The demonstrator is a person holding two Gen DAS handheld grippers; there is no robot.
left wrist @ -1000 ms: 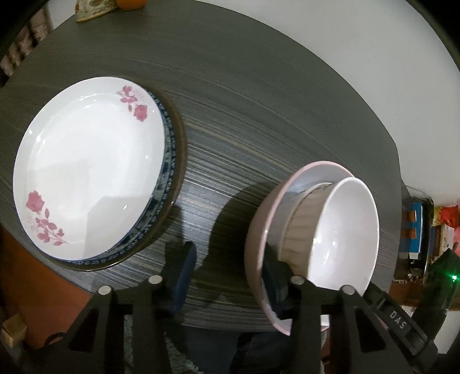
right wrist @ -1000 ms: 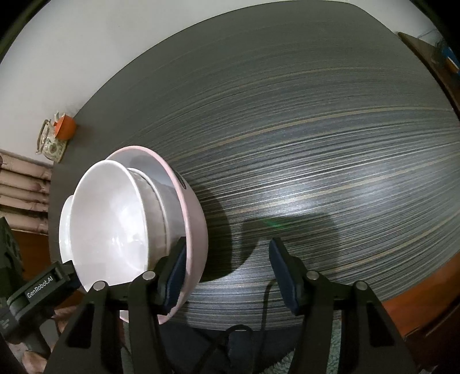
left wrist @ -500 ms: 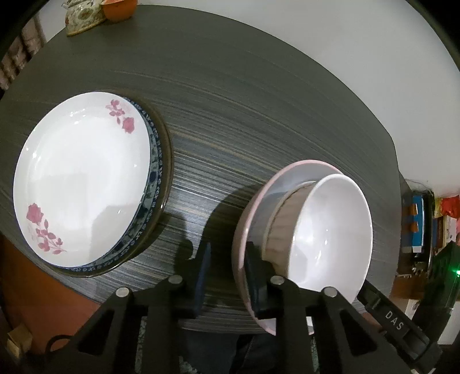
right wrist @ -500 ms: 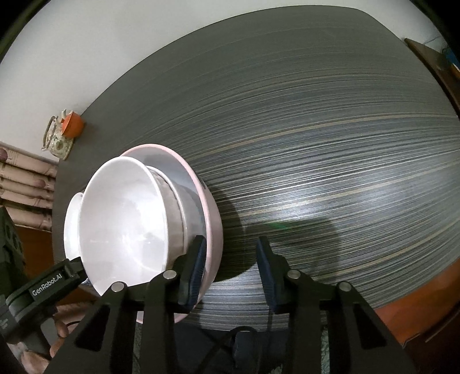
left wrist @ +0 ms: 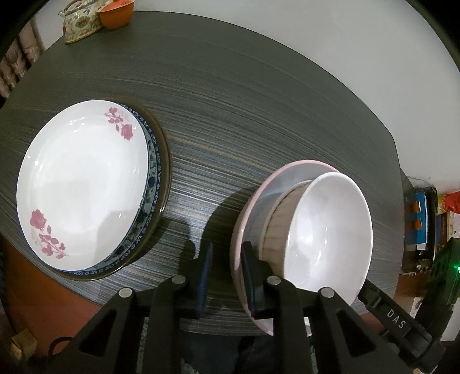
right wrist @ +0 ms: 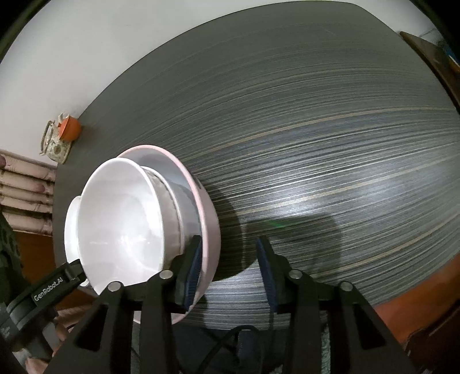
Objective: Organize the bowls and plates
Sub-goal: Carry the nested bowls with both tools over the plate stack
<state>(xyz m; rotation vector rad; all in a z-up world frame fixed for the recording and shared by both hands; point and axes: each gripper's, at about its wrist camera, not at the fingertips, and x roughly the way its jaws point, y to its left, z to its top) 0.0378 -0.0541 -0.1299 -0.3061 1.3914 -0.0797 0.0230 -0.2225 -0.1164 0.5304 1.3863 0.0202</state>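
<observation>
Both tools point steeply downward: the left tool (left wrist: 225, 276) has just been narrowing, the right tool (right wrist: 230, 270) has just been widening slightly, jaws apart.

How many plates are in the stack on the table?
3 visible: the white rose plate on top, a blue-patterned plate under it, and a dark-rimmed plate at the bottom. Others could hide between them.

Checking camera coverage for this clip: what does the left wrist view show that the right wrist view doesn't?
Left wrist only: the plate stack, rose-patterned on top; the right view catches at most a white sliver behind the bowls. Right wrist only: the long stretch of table right of the bowls. Both: the white bowl nested inside the pink bowl, plus the teapot and orange cup at the far edge.
</observation>
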